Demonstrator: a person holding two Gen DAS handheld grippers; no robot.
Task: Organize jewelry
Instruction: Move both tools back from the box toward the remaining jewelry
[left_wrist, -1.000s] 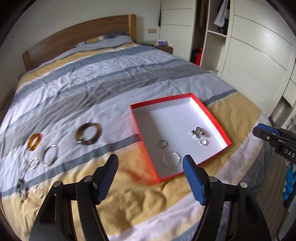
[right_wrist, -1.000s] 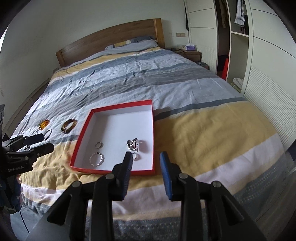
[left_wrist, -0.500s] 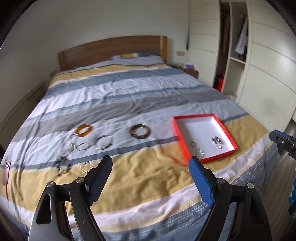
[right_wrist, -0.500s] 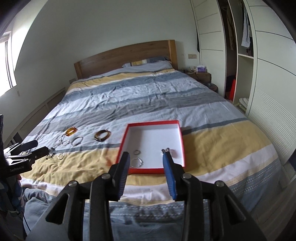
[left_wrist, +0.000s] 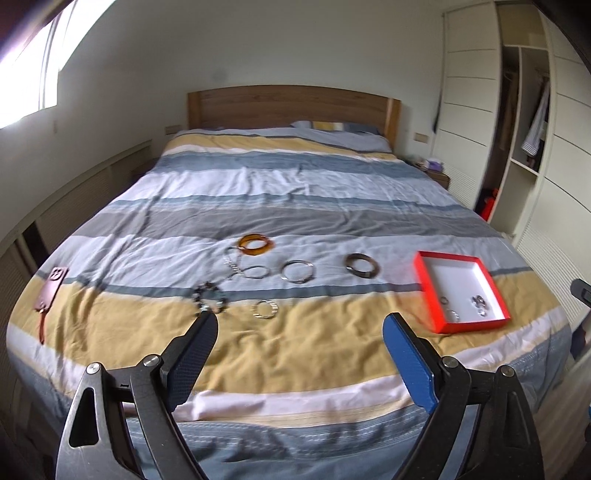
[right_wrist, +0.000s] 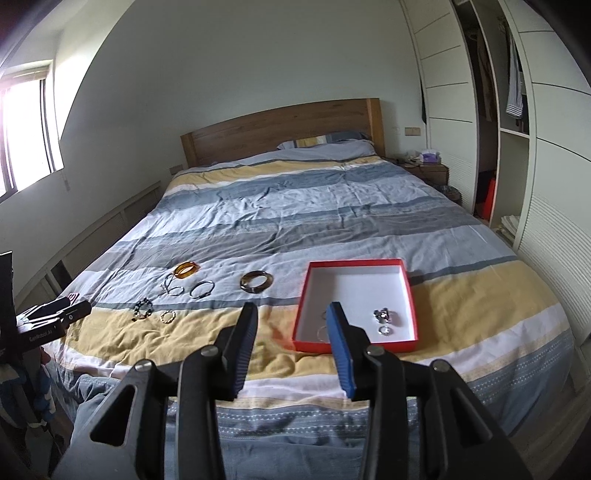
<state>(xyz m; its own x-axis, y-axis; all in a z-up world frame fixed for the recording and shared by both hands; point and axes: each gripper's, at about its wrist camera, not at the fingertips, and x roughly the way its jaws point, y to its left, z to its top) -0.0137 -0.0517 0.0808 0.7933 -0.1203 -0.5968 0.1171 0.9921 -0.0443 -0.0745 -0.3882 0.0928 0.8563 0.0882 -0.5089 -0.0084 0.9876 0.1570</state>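
Left gripper jaws wide apart, just been opening, nothing between. Right gripper jaws partly apart, empty, widened slightly. Both above foot of bed. Red box on bed at right, rings inside. Bangles and bracelets left of box.

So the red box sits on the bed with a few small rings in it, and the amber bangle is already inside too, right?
Not quite. The red box does sit on the bed with a few small rings in it, but the amber bangle is not inside. It lies on the cover, well left of the box, among the other bracelets. The right wrist view shows this.
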